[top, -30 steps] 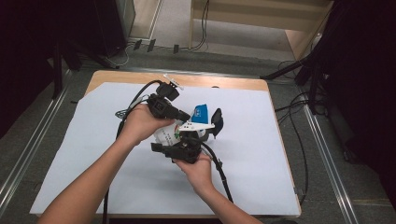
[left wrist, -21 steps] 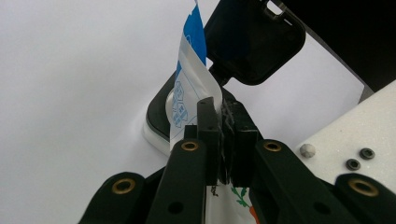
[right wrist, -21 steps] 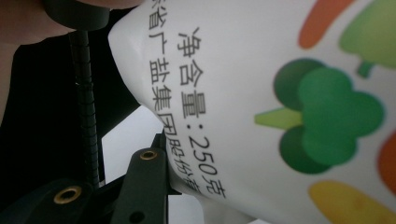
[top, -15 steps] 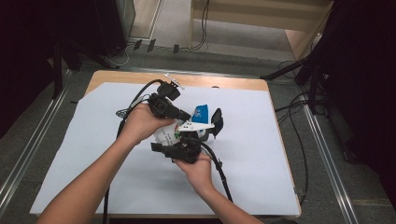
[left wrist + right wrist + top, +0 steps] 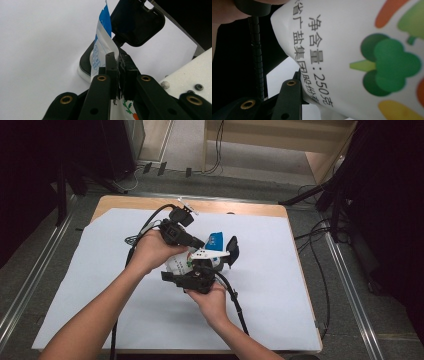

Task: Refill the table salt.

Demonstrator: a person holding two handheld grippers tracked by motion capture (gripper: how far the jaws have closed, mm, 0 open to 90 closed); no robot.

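A white salt bag (image 5: 176,265) with a blue top and printed vegetables is held above the middle of the table between both grippers. My left gripper (image 5: 201,245) is shut on the bag's blue-and-white upper edge (image 5: 102,50); the jaws (image 5: 119,62) pinch the film tight. My right gripper (image 5: 194,269) holds the bag from the near side. In the right gripper view the bag's printed face (image 5: 367,57) is pressed close, one jaw lies against its edge and the other is hidden behind it. Just past the bag stands a small black container (image 5: 86,60) with its hinged lid (image 5: 137,21) open.
White paper (image 5: 260,290) covers the wooden table (image 5: 240,210). The open black container (image 5: 231,249) sits right of the grippers. Cables trail from both grippers toward the near edge. Metal rails run along the floor on both sides of the table.
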